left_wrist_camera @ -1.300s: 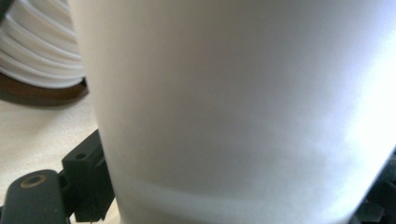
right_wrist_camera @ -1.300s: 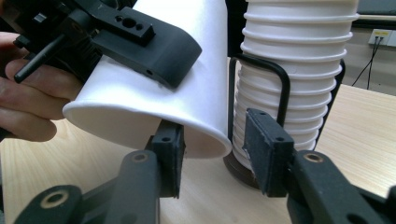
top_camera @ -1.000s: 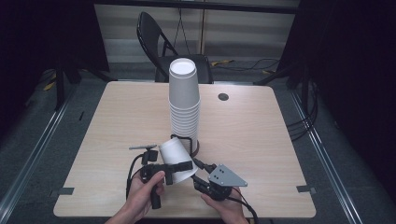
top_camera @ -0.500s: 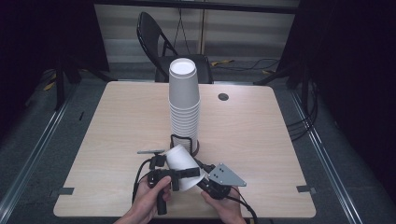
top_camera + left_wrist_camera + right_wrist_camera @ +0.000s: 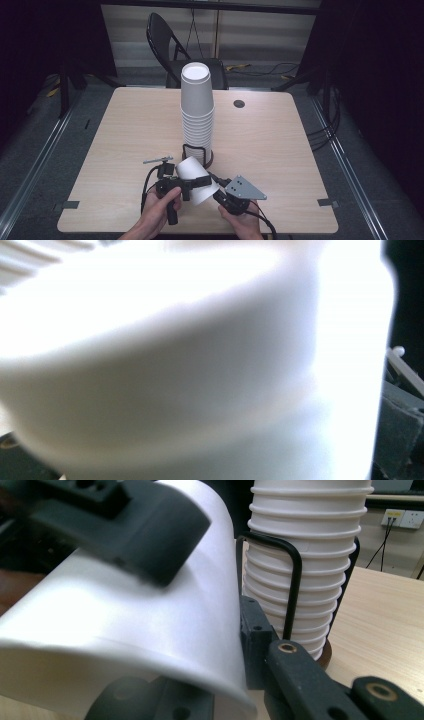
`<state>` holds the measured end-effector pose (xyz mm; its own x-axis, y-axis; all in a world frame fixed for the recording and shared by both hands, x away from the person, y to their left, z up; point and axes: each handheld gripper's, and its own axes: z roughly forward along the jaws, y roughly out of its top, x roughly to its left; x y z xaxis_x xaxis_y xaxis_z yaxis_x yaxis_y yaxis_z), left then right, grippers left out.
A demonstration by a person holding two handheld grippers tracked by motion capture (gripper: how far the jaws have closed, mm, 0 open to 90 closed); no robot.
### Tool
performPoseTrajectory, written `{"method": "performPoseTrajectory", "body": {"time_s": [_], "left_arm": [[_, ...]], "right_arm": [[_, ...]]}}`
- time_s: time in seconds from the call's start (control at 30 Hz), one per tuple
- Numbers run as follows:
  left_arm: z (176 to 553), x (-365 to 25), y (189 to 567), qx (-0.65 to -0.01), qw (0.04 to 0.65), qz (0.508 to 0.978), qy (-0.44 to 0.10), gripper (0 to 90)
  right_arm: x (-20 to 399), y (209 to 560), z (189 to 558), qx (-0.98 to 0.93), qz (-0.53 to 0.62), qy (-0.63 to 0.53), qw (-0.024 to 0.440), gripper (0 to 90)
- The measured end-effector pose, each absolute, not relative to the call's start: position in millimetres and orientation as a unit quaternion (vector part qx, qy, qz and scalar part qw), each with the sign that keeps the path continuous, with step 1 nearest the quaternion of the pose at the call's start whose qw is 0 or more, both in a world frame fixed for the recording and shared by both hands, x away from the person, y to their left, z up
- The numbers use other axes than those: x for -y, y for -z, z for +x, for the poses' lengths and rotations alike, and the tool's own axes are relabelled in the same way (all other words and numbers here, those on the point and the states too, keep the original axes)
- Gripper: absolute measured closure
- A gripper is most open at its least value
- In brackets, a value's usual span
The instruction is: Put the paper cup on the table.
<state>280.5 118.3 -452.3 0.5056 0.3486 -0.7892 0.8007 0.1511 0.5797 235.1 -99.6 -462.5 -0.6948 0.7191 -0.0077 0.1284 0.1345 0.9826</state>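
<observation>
The white paper cup (image 5: 196,180) lies tilted on its side between the 2 claws, lifted off the counter (image 5: 125,130) near its front edge, with its closed bottom pointing up and back toward the stack and its open rim toward the person. The left claw (image 5: 192,182) is clamped across the cup's wall, 1 jaw lying over the top of it; in the left gripper view the cup's blurred white wall (image 5: 200,365) sits right against the camera. The right claw (image 5: 216,187) meets the cup at its rim: in the right gripper view 1 jaw stands against the outside of the wall just above the rim (image 5: 150,645) and the other lies under the rim edge. Its jaws have just been closing and now pinch the cup's rim between them. A hand holds each claw at the counter's near edge.

Just beyond the right claw, almost touching the cup, stands the tall stack of white cups (image 5: 197,107) in a black wire holder (image 5: 196,150) on a round dark base. Farther back on the counter, to the right of the stack, is a small dark round spot (image 5: 239,103). Behind the counter stands a black folding chair (image 5: 170,45).
</observation>
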Motion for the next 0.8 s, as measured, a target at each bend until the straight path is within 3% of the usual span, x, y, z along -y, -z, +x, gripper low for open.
{"method": "performPoseTrajectory", "body": {"time_s": [0.63, 0.8], "left_arm": [[294, -134, 445, -0.441, 0.629, 0.627, 0.13, 5.1], [296, -140, 442, -0.442, 0.628, 0.631, 0.112, 12.1]], "right_arm": [[110, 456, 227, -0.721, 0.305, -0.581, 0.225, 86.6], [112, 456, 226, -0.73, 0.309, -0.575, 0.203, 86.7]]}}
